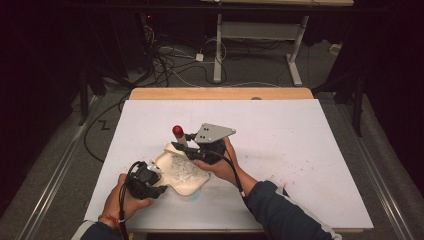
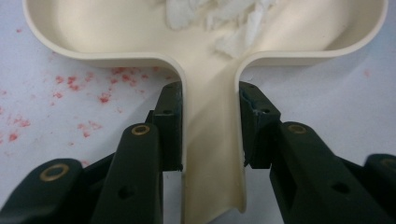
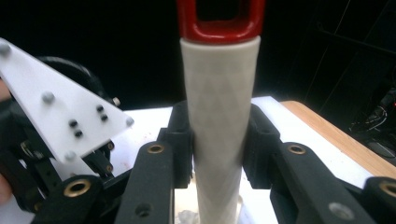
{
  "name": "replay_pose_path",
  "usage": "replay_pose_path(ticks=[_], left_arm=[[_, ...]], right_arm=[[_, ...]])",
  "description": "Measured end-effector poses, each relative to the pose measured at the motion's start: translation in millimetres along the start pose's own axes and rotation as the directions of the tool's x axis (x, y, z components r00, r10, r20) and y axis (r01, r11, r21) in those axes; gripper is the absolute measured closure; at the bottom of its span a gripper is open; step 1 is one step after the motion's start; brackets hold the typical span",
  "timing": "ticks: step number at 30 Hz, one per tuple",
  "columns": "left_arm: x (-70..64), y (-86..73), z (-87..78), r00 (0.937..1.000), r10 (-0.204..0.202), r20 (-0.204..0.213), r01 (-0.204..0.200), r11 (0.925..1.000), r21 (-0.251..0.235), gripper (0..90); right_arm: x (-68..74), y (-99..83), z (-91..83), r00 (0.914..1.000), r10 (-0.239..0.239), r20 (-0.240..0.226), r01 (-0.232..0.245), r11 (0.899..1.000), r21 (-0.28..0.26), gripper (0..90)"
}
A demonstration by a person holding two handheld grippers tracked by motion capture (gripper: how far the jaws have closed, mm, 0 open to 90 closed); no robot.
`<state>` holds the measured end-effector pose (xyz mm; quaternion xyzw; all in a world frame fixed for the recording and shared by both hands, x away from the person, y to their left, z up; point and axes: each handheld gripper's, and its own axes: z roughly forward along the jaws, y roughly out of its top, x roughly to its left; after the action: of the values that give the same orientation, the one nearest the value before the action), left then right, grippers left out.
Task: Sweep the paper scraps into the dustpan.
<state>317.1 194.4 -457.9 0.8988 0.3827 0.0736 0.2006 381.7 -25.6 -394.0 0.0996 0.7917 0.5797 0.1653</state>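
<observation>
No writing to read anywhere here. The cream dish carries no brand or label, the pestle shows a plain faceted handle with a red cap and no mark, and the grey plate has just screw heads, no numbers. The white table has red specks only, no letters or signs.

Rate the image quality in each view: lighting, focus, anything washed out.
High view: the white table is lit, surroundings near black, detail soft. Left gripper view: even light, the cream dish sharp, its white contents slightly overexposed. Right gripper view: the tool handle very close and a bit soft, background dark.
</observation>
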Motion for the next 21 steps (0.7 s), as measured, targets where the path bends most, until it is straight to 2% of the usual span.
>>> replay_pose_path(ticks=[4, 8, 12, 15, 18, 21], left_arm=[[-0.9, 0.0, 0.8, 1.0, -0.006, -0.003, 0.006, 1.0, -0.005, 63.5], [-2.8, 0.5, 1.4, 0.9999, 0.002, -0.015, -0.002, 1.0, -0.004, 63.5], [-5.4, -0.3, 2.2, 0.9999, -0.002, -0.014, 0.001, 1.0, -0.008, 63.4], [-4.8, -0.5, 2.8, 0.9999, -0.002, -0.011, 0.002, 1.0, -0.005, 63.4], [-4.7, -0.8, 2.9, 0.9999, 0.004, -0.016, -0.004, 0.9999, -0.009, 63.4], [-6.2, -1.2, 2.9, 0.9998, 0.001, -0.021, -0.001, 0.9999, -0.011, 63.3]], right_arm=[[3.5, 4.7, -3.5, 1.0, -0.007, -0.003, 0.007, 1.0, -0.02, 70.4], [7.7, 12.6, -7.1, 0.9982, -0.051, 0.032, 0.051, 0.999, -0.01, 70.4], [1.7, 22.7, -13.2, 0.9989, -0.016, 0.044, 0.017, 0.999, -0.035, 70.4], [0.0, 31.6, -23.8, 0.996, -0.043, 0.079, 0.047, 0.998, -0.042, 70.4], [-2.2, 32.5, -30.2, 0.996, -0.023, 0.086, 0.027, 0.999, -0.046, 70.4], [-7.3, 29.3, -45.2, 0.993, 0.002, 0.118, 0.006, 0.998, -0.061, 70.4]])
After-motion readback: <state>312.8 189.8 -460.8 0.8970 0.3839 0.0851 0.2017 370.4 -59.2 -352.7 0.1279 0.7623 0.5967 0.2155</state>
